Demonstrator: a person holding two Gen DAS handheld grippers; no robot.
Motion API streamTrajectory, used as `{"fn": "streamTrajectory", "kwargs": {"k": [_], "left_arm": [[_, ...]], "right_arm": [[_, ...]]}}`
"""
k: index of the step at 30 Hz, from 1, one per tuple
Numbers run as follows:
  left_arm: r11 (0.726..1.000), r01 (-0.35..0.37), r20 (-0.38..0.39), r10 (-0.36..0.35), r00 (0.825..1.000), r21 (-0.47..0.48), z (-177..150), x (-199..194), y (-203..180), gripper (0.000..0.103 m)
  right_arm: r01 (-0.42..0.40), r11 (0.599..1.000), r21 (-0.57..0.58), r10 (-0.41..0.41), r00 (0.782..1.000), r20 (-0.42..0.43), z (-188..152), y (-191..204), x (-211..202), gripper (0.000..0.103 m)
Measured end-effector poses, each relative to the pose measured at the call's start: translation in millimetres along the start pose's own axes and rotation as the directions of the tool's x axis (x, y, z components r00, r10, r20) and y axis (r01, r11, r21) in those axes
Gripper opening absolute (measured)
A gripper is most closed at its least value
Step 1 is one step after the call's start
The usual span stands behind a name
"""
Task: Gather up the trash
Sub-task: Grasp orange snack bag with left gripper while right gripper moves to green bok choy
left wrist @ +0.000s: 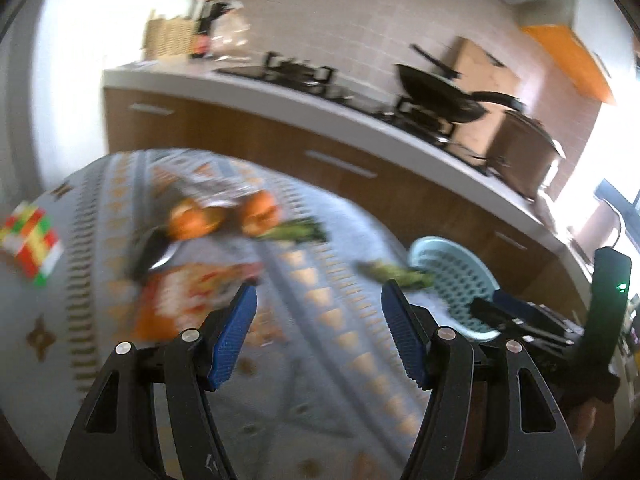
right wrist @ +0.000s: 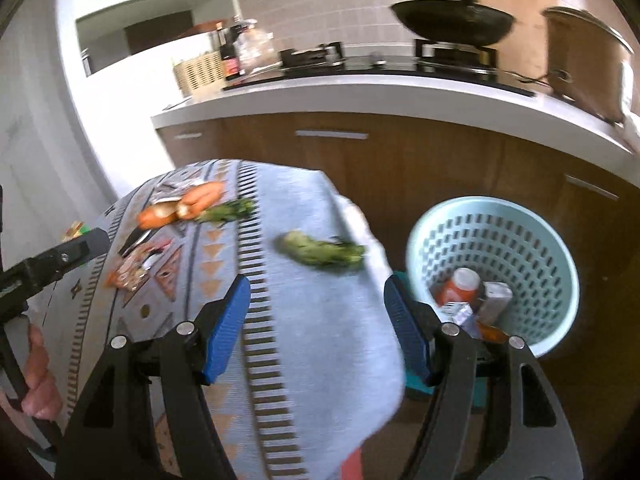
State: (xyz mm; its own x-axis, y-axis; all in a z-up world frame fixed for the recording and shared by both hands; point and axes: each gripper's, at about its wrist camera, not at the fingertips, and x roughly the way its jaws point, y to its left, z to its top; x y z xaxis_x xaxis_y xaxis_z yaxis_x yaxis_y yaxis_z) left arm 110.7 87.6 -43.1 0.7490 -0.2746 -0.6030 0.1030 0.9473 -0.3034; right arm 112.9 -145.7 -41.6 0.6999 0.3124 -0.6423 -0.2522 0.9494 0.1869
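Both pairs of tongs, left tongs (left wrist: 318, 336) and right tongs (right wrist: 316, 330), hang released and empty. The limp green vegetable scrap (right wrist: 322, 254) lies crosswise near the cloth-covered table's (right wrist: 320, 360) right edge, just ahead of the right tongs, beside the pale-blue perforated plastic bin (right wrist: 556, 248).

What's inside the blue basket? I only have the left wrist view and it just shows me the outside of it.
Observer: In the right wrist view the basket already holds a red-capped bottle and a small carton.
Operator: Is the right gripper carrying anything?
Observer: No. The right gripper is open, with only tablecloth showing between its pads.
Operator: Where does the nearest green scrap sit?
Observer: The green vegetable piece lies close to the table's edge on the basket's side.
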Motion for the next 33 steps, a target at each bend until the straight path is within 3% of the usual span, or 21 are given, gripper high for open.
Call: {"fn": "streamTrajectory", "kwargs": {"k": [1, 3, 7, 11, 13, 18, 22, 25, 28, 29, 33], "left_arm": [[1.0, -0.006, -0.004, 0.006, 1.0, -0.01, -2.8, -2.2, 9.4, 0.064], [1.0, -0.01, -0.033, 0.01, 0.999, -0.017, -8.4, -1.8, 24.2, 0.079], [0.997, -0.047, -0.068, 0.051, 0.996, 0.053, -19.3, 8.1, 25.6, 0.08], [0.978, -0.144, -0.081, 0.157, 0.984, 0.152, -24.4, 27.1, 14.8, 0.08], [0.961, -0.198, -0.093, 0.219, 0.971, 0.195, -25.1, 39.2, 13.7, 0.076], [0.942, -0.259, -0.109, 0.286, 0.952, 0.213, -22.7, 60.6, 23.5, 0.062], [0.945, -0.268, -0.095, 0.289, 0.953, 0.19, -20.7, 66.0, 31.3, 0.054], [0.952, -0.259, -0.102, 0.278, 0.955, 0.164, -20.6, 68.4, 36.0, 0.034], [0.958, -0.256, -0.101, 0.27, 0.958, 0.131, -19.1, 66.9, 41.4, 0.029], [0.96, -0.251, -0.096, 0.263, 0.96, 0.121, -18.9, 65.8, 43.0, 0.019], [0.971, -0.233, -0.051, 0.236, 0.97, 0.046, -21.0, 52.6, 50.7, 0.009]], "right_arm": [[-0.003, 1.0, -0.013, 0.002, 1.0, -0.005, -0.4, 6.6, 2.9, 0.065], [-0.005, 1.0, -0.025, 0.005, 1.0, -0.014, -2.2, 15.0, 6.1, 0.065], [-0.012, 0.999, -0.044, 0.01, 0.999, -0.047, -4.0, 26.9, 16.8, 0.065], [-0.014, 0.998, -0.054, 0.011, 0.998, -0.063, -3.4, 31.0, 22.3, 0.065], [-0.007, 0.998, -0.054, 0.004, 0.998, -0.061, -1.6, 31.7, 24.1, 0.065], [-0.025, 1.0, -0.016, 0.023, 0.996, -0.086, 8.0, 23.0, 41.5, 0.065], [-0.03, 1.0, -0.006, 0.029, 0.994, -0.106, 19.1, 18.2, 57.7, 0.065], [-0.047, 0.998, -0.045, 0.041, 0.992, -0.116, 28.5, 30.1, 71.6, 0.066], [-0.083, 0.992, -0.097, 0.07, 0.989, -0.129, 38.6, 51.5, 90.6, 0.065], [-0.094, 0.989, -0.116, 0.078, 0.988, -0.135, 43.5, 59.3, 99.2, 0.065], [-0.117, 0.977, -0.176, 0.095, 0.987, -0.13, 60.8, 79.3, 130.1, 0.065]]}}
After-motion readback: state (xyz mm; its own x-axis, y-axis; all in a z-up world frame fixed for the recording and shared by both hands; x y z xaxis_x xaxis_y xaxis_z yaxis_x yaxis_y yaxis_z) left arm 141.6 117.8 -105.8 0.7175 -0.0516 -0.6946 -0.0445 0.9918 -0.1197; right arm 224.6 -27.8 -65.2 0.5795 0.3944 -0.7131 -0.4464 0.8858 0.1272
